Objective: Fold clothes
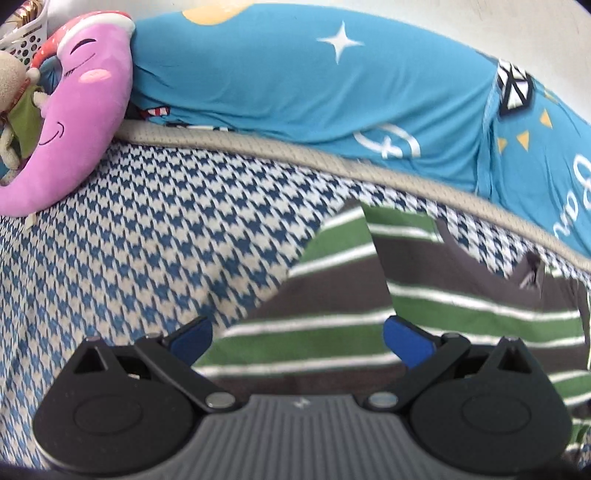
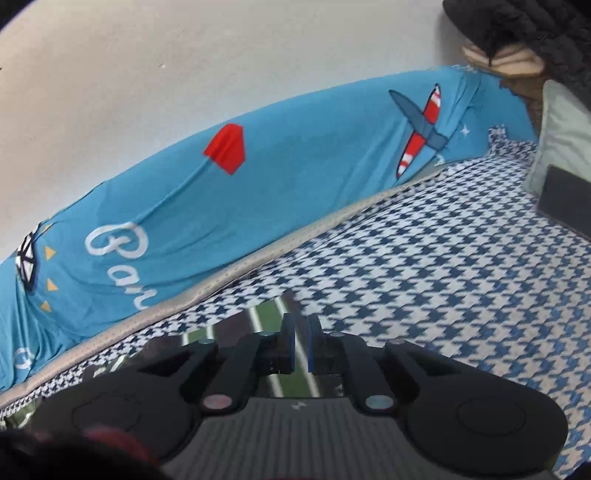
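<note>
A striped shirt [image 1: 424, 295] in green, brown and white lies flat on the blue-and-white houndstooth bedspread [image 1: 129, 240]. My left gripper [image 1: 297, 338] is open, its blue-padded fingers spread wide just above the shirt's left part. In the right wrist view, my right gripper [image 2: 301, 345] has its jaws nearly together over an edge of the same shirt [image 2: 269, 317]. A narrow gap shows between the pads, and I cannot tell whether cloth is pinched there.
A long blue cushion [image 1: 314, 81] with printed stars and a plane [image 2: 421, 129] runs along the wall behind a beige piped edge [image 1: 295, 151]. A pink plush toy [image 1: 74, 110] and a basket [image 1: 26, 33] lie far left. A grey-green pillow [image 2: 561, 140] sits far right.
</note>
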Tool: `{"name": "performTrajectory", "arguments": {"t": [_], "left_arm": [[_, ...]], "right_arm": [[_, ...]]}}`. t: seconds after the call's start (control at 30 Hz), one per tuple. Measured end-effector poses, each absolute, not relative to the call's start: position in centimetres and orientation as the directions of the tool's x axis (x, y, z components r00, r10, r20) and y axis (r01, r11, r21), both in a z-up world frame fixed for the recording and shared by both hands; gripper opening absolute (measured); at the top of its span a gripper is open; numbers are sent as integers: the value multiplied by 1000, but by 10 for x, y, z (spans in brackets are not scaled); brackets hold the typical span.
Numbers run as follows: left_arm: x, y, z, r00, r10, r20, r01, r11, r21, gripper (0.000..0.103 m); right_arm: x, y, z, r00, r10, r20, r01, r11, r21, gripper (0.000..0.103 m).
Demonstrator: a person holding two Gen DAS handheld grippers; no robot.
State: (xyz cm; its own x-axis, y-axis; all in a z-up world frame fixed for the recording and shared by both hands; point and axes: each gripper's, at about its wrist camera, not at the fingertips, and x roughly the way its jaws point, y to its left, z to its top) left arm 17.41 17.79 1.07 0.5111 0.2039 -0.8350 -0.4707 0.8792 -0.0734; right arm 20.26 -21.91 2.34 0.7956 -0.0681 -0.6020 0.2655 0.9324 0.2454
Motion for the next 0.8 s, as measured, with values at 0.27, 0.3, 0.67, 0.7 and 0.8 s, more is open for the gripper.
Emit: {"name": "performTrajectory", "arguments": {"t": [0.27,0.3,0.67,0.7,0.8], "left_arm": [[180,200,8,556,140,-820,-434,890,-142,103],[181,200,8,564,132,-815,-418,897,-145,103],[207,194,-10,562,126,-817,-369,922,-112,103],[208,196,-10,563,132,-816,-374,921,-109,103],[212,201,-12,565,146,-812,-376,921,-96,103]], "right_arm": [[193,-182,22,781,51,-622,159,948,277,13],[190,-177,23,777,64,-626,149,948,282,14],[154,-124,33,754,205,-624,31,938,346,21],[153,-119,32,747,216,-629,18,939,343,22],[153,-107,27,724,247,-644,-32,945,327,24]]}}
